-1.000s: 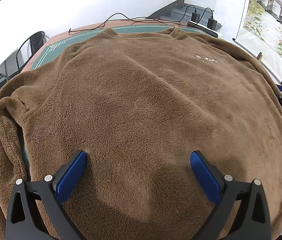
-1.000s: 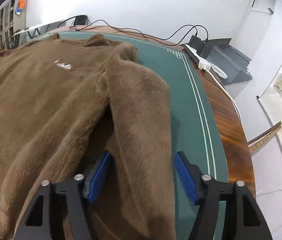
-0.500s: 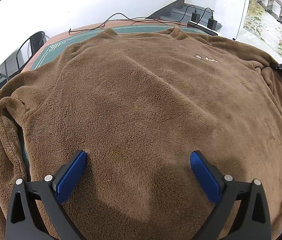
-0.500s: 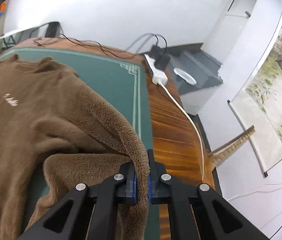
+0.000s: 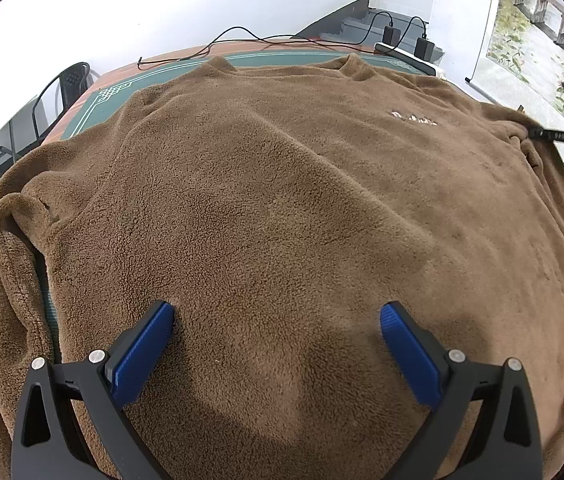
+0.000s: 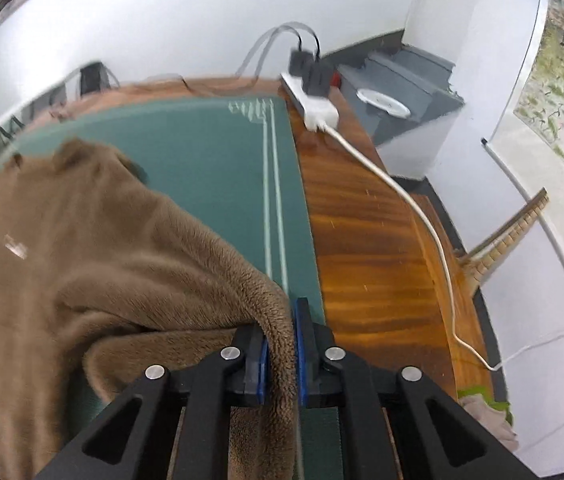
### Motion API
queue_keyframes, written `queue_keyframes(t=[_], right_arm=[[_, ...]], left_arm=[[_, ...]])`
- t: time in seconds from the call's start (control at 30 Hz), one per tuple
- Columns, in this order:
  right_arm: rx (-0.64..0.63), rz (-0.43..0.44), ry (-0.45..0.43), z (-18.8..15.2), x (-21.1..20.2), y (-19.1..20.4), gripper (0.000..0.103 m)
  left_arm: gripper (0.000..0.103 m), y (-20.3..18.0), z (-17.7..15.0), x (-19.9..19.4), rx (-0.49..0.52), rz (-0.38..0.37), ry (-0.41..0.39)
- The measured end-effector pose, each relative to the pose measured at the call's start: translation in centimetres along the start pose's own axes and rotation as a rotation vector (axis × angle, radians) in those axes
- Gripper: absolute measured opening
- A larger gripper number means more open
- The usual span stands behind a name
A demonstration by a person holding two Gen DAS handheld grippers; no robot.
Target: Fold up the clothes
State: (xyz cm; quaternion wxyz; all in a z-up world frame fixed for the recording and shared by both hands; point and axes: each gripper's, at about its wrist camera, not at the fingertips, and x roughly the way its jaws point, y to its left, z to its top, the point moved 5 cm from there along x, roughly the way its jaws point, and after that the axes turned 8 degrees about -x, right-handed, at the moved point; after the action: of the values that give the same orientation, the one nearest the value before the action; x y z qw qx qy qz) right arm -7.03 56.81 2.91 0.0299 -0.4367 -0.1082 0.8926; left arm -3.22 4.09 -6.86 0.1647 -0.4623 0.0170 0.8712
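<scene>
A brown fleece sweatshirt point(image 5: 282, 200) lies spread front-up across a green table mat point(image 6: 209, 168), which covers a wooden table point(image 6: 370, 240). The collar points toward the far wall; the hem lies nearest the left wrist camera.

**Writing.** A small pale embroidered mark point(image 5: 414, 119) sits on the chest of the sweatshirt. It appears to be a short word or logo — the letters are too small and blurred to read in either view. No other legible label or brand is visible.

**Left gripper** point(image 5: 277, 320). The jaws stand wide apart just above the lower body of the sweatshirt. Both blue pads point(image 5: 143, 350) are clear of each other, with nothing clamped between them; whether the tips rest on the fleece cannot be told.

**Right gripper** point(image 6: 282, 344). The jaws are nearly together, opening very slightly, with a fold of the sweatshirt's sleeve point(image 6: 277, 320) between the blue pads, which press on it. The sleeve is lifted off the mat and drapes from the jaws back to the shoulder. In the left wrist view this gripper point(image 5: 530, 133) appears at the right edge, at the sleeve.

**Surroundings.** A white power strip point(image 6: 314, 106) with two black plugs lies on the table's far corner — its white cable point(image 6: 422, 216) trails along the wood. A scroll painting point(image 5: 534, 36) hangs on the wall.
</scene>
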Motion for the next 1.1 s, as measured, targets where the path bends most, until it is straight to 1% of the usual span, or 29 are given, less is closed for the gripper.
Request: queue_keyframes(t=[0.03, 0.07, 0.13, 0.17, 0.2, 0.23, 0.33, 0.4, 0.47, 0.53, 0.67, 0.77, 0.87, 0.9, 1.0, 1.03, 1.1], right_arm=[[-0.007, -0.002, -0.009, 0.5, -0.4, 0.2, 0.014], [-0.020, -0.005, -0.018, 1.1, -0.8, 0.6, 0.018], [-0.042, -0.022, -0.036, 2.2, -1.5, 1.5, 0.029], [-0.049, -0.032, -0.042, 2.7, -1.6, 2.0, 0.048], [-0.050, -0.041, -0.050, 3.3, -1.6, 2.1, 0.076], [-0.046, -0.055, -0.063, 3.7, -1.5, 2.1, 0.081], [-0.014, -0.083, -0.087, 4.6, -1.2, 1.8, 0.081], [-0.010, -0.074, -0.119, 5.2, -1.5, 2.2, 0.081], [-0.046, -0.041, -0.145, 6.1, -1.6, 3.9, 0.081], [-0.123, -0.010, -0.141, 7.4, -0.8, 6.8, 0.081], [-0.250, 0.031, -0.090, 9.9, 2.3, 12.2, 0.081], [-0.263, 0.064, -0.044, 11.7, 5.6, 14.6, 0.081], [-0.241, 0.092, 0.011, 12.6, 8.7, 15.5, 0.081], [-0.240, 0.085, 0.027, 12.7, 9.6, 15.6, 0.081], [-0.256, -0.001, 0.078, 12.8, 12.0, 15.1, 0.081], [-0.250, -0.016, 0.087, 12.7, 12.5, 14.7, 0.081], [-0.204, 0.006, 0.098, 12.5, 13.3, 13.5, 0.081]], left_arm=[[0.102, 0.0, 0.0, 0.0, -0.001, -0.001, 0.000], [0.103, 0.0, 0.0, 0.0, -0.002, -0.002, -0.001], [0.102, 0.0, 0.0, -0.1, -0.003, -0.003, -0.001], [0.103, 0.0, 0.0, -0.1, -0.004, -0.004, -0.001], [0.103, 0.0, 0.0, -0.1, -0.005, -0.005, -0.002], [0.103, 0.0, 0.0, -0.1, -0.006, -0.006, -0.002], [0.103, 0.0, 0.0, -0.1, -0.008, -0.009, -0.003], [0.103, 0.1, 0.1, 0.0, -0.008, -0.009, -0.003], [0.103, 0.1, 0.1, 0.0, -0.008, -0.009, -0.003], [0.103, 0.1, 0.1, 0.0, -0.009, -0.010, -0.003], [0.103, 0.2, 0.1, 0.0, -0.011, -0.015, -0.004], [0.103, 0.2, 0.1, -0.1, -0.014, -0.017, -0.004], [0.103, 0.2, 0.1, -0.1, -0.014, -0.017, -0.004], [0.103, 0.2, 0.1, -0.1, -0.015, -0.017, -0.005], [0.103, 0.2, 0.1, -0.1, -0.015, -0.017, -0.005], [0.103, 0.1, 0.1, -0.1, -0.015, -0.017, -0.005], [0.103, 0.1, 0.1, -0.1, -0.015, -0.017, -0.005]])
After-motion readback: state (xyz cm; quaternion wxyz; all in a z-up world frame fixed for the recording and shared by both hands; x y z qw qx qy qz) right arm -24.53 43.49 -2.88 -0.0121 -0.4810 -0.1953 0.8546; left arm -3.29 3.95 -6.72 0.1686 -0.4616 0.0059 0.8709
